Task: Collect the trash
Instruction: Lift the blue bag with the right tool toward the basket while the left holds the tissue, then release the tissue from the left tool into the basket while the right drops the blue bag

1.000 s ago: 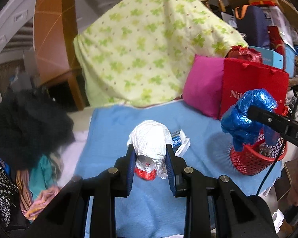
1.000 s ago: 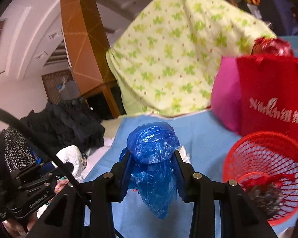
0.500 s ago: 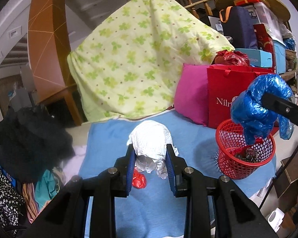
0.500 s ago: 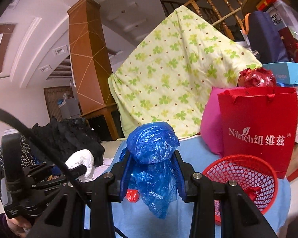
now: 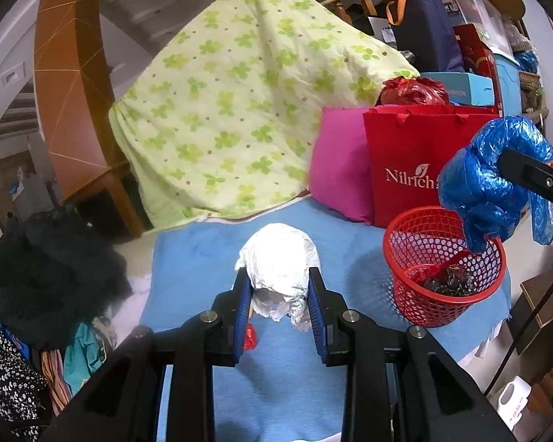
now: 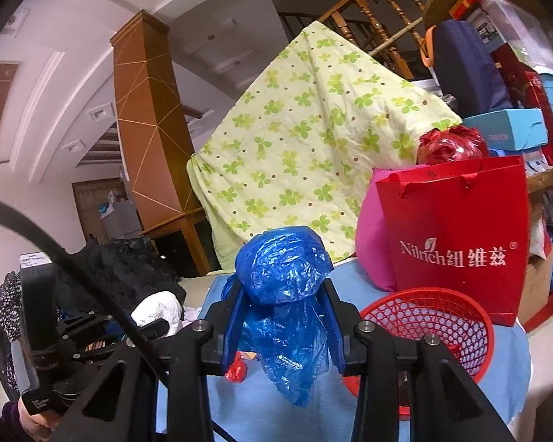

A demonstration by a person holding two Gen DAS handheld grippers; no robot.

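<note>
Left wrist view, going left to right: pile of dark clothes [image 5: 44, 269] at 9 o'clock, off the edge of the light blue cloth [image 5: 210, 243] that covers the surface. My left gripper [image 5: 278, 307] is clamped on a crumpled white paper wad [image 5: 278, 265], dead centre, lifted clear of the cloth. Small red wrapper scrap [image 5: 249, 336] lies on the cloth just below my left pad. Round red plastic mesh basket [image 5: 442, 272] sits at 3 o'clock on the cloth, dark and red trash already in its bottom. Red paper gift bag [image 5: 402, 162] stands behind it, touching a pink cushion [image 5: 337, 169].

Right wrist view: my left gripper [image 6: 155, 326] with the white wad [image 6: 158, 311] shows at 8 o'clock. My right gripper [image 6: 285, 326] is closed on a crumpled blue plastic bag [image 6: 284, 269], tail hanging below the pads. Basket [image 6: 442, 316] at 4 o'clock, beside the bag; in the left view the bag [image 5: 486, 180] hangs over the basket's far rim. Green clover-print quilt [image 6: 313, 140] drapes at 12 o'clock.
</note>
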